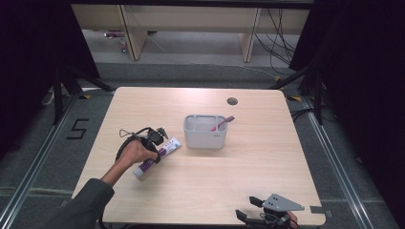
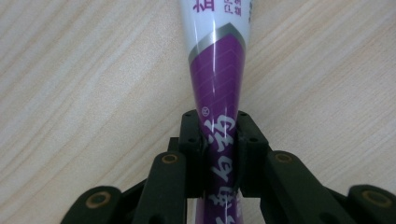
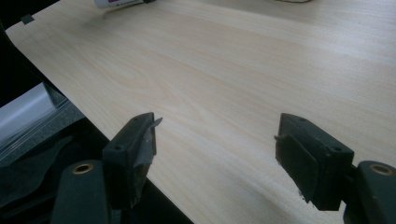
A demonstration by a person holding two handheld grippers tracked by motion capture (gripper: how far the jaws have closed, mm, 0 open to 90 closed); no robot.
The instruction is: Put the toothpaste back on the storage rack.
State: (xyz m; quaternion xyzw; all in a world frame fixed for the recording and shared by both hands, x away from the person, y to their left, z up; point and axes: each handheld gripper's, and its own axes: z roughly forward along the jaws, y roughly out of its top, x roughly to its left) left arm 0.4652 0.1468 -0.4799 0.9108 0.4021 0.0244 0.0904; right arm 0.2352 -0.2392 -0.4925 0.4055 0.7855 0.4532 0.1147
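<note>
Toothpaste tube, white and purple, lies flat on the light wooden desk at its left-centre and is clamped between the two black jaws of the left gripper. In the left gripper view, the jaws press on both sides of the purple section, with the white printed section extending away beyond them. In the high view, the person's left hand holds this gripper over the tube. At the near right edge of the desk, the right gripper has its jaws spread wide with nothing between them. Farther back, to the right of the tube and apart from it, a grey caddy holds a pink-handled item.
</note>
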